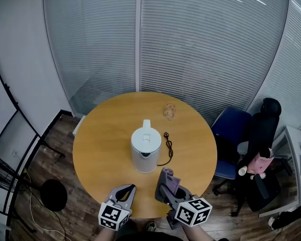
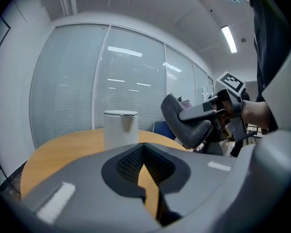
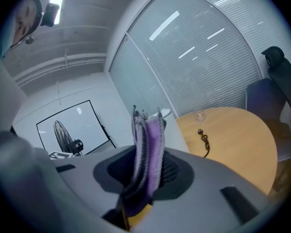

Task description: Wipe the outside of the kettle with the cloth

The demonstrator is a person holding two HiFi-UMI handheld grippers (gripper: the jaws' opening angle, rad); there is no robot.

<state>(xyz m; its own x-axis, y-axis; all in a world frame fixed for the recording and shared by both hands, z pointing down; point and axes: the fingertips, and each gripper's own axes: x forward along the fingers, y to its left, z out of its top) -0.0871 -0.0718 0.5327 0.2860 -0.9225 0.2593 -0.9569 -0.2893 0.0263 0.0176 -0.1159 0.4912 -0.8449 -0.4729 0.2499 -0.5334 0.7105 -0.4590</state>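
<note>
A white kettle [image 1: 146, 150] stands near the middle of the round wooden table [image 1: 105, 134]; it also shows upright ahead in the left gripper view [image 2: 120, 128]. My right gripper [image 1: 165, 185] hovers over the table's near edge, just right of the kettle, shut on a folded purple and grey cloth [image 1: 170, 180] that sticks up between its jaws [image 3: 148, 154]. My left gripper [image 1: 128, 191] is at the near edge, left of the right one, shut with nothing in it [image 2: 144, 171].
A black power cord with plug [image 1: 167, 148] lies right of the kettle. A small clear glass [image 1: 169, 111] stands at the far side of the table. Office chairs [image 1: 251, 144] stand to the right, and glass walls with blinds lie behind.
</note>
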